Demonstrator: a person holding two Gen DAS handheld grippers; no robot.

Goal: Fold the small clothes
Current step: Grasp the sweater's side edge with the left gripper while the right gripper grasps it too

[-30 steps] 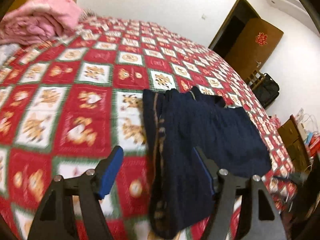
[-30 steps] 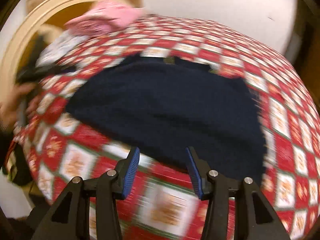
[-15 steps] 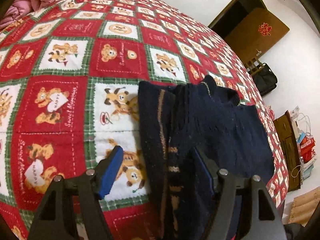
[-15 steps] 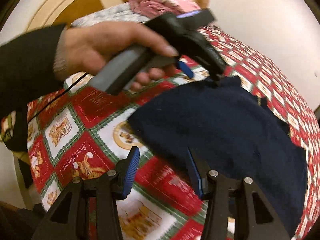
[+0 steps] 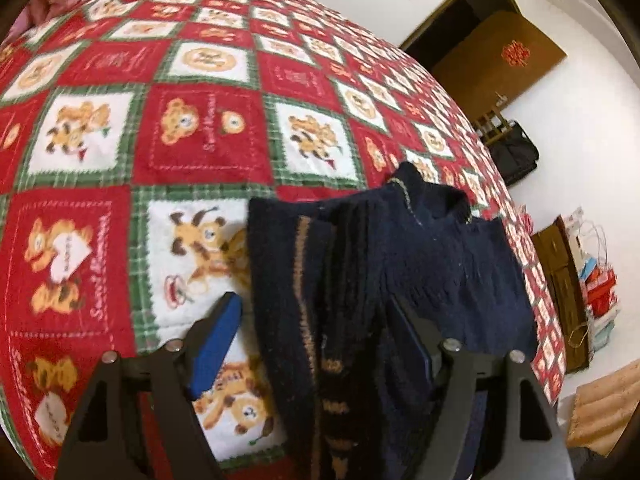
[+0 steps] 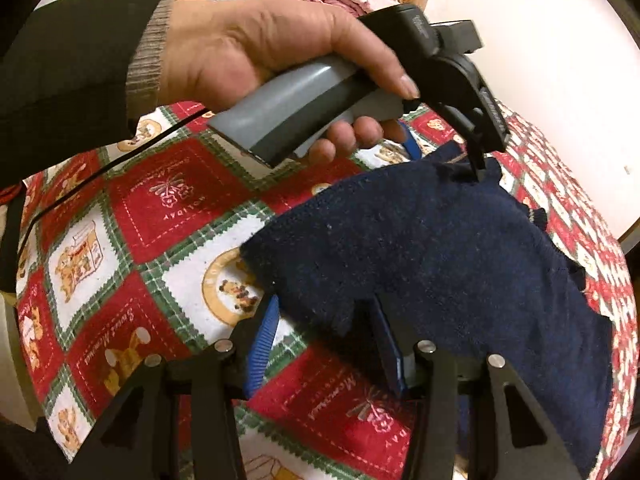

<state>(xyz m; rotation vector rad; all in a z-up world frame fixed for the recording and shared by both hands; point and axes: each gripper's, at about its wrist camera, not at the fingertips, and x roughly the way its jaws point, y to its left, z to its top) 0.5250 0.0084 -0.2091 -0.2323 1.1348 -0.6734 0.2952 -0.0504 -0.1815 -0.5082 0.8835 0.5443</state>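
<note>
Showing: two hand-held grippers set at opposite edges of a dark navy knitted garment (image 5: 436, 264) that lies flat on a red, white and green patchwork bedspread with teddy-bear panels (image 5: 200, 128).
Garment: already doubled lengthways, a tan-striped knitted band running down its folded edge, its collar end pointing away in the left wrist view.
Left gripper (image 5: 316, 340): blue-padded jaws spread wide and astride the striped folded edge; neither pad presses on the cloth.
Right gripper (image 6: 324, 340): jaws partly apart and just now closing, the near corner of the garment lying between them; the pads do not yet appear to pinch it.
Person's hand (image 6: 260, 52): seen from the right wrist view in a dark sleeve with a grey knitted cuff, wrapped around the grey handle of the left gripper, whose tip rests at the far edge of the garment.
Step in hand: judged to be taking hold of the two ends before another fold.
Next move calls for: both pairs of pads to shut on all layers of cloth, then a level, matched lift so that one end is carried over onto the other without the first fold slipping open.
</note>
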